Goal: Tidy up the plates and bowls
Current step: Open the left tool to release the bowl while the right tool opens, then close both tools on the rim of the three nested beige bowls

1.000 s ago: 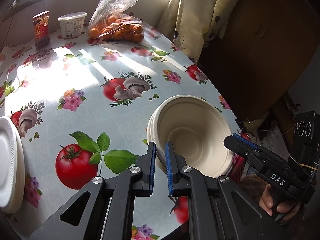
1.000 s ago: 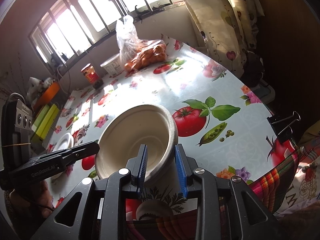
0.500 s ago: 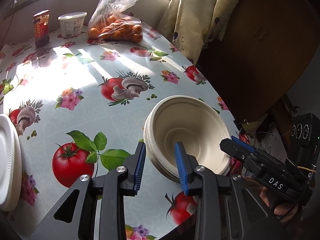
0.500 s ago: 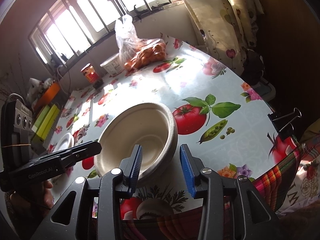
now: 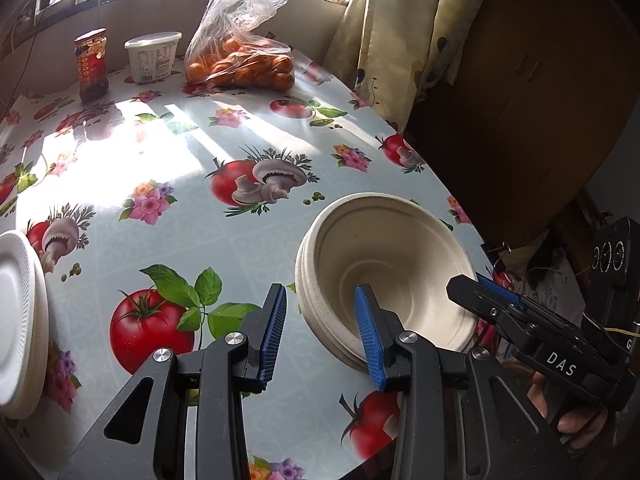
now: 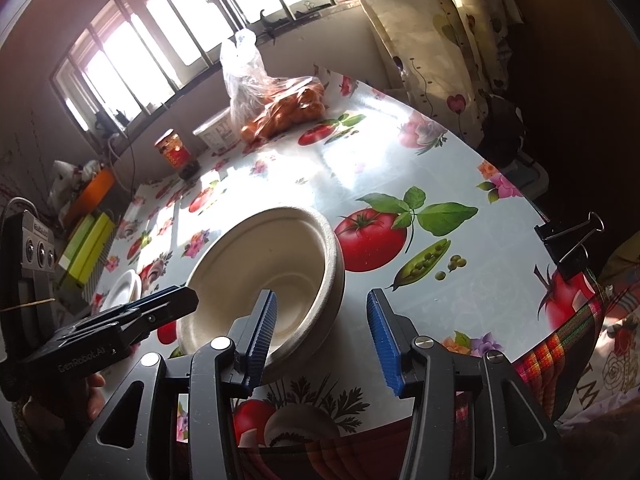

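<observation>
A stack of beige paper bowls (image 5: pixel 384 264) sits on the tablecloth near the table's right edge; it also shows in the right wrist view (image 6: pixel 272 276). My left gripper (image 5: pixel 320 332) is open, its jaws astride the stack's near rim without touching. My right gripper (image 6: pixel 322 336) is open, jaws wide, at the opposite rim. A stack of white foam plates (image 5: pixel 18 316) lies at the far left edge, small in the right wrist view (image 6: pixel 126 286).
At the back stand a red-labelled jar (image 5: pixel 92 66), a white tub (image 5: pixel 152 56) and a plastic bag of oranges (image 5: pixel 240 56). A binder clip (image 6: pixel 568 244) grips the tablecloth edge at the right. Curtains and a dark door lie beyond the table.
Both grippers were shut on the bowl stack's rim a second ago. Both have opened wide and let go, and the stack now rests on the table.
</observation>
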Motion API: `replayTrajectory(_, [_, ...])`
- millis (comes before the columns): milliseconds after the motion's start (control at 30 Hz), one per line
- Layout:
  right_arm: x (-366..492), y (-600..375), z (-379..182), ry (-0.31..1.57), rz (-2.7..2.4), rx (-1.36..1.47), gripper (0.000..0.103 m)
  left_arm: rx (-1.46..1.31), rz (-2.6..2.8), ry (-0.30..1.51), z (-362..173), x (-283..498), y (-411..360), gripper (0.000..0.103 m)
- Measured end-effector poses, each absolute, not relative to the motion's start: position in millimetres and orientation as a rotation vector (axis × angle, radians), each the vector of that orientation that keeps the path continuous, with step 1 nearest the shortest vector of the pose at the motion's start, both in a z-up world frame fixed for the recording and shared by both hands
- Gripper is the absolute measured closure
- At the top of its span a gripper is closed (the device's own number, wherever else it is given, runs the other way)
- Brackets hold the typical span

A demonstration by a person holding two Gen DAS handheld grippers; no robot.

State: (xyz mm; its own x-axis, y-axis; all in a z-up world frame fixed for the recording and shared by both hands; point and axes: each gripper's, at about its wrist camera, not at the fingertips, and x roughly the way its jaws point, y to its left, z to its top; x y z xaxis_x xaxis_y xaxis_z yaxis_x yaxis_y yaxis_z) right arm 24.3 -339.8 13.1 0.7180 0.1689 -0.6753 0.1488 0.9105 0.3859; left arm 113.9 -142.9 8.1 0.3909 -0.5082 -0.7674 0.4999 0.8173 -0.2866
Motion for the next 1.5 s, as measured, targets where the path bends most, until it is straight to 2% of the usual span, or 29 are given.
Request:
replayTrajectory(633, [32,-341,6,0.781,-0.003,0.418,0.056,-0.026,-0.656,0.997,-1,118,-148,0.066])
replayTrajectory(1033, [34,-336,6,0.781,0.008,0.406,0.074,-0.038,-0.641,0.998,-3,121,-147,0.066])
replayTrajectory(1133, [34,-335,5,0.784,0.01,0.404,0.076,-0.036,-0.638,1.002,-4,122,-148,0.073])
replayTrajectory(1500, [34,-334,6,0.783,0.012,0.402,0.077,-0.032,-0.63,1.0,-4,122,-149,0.077])
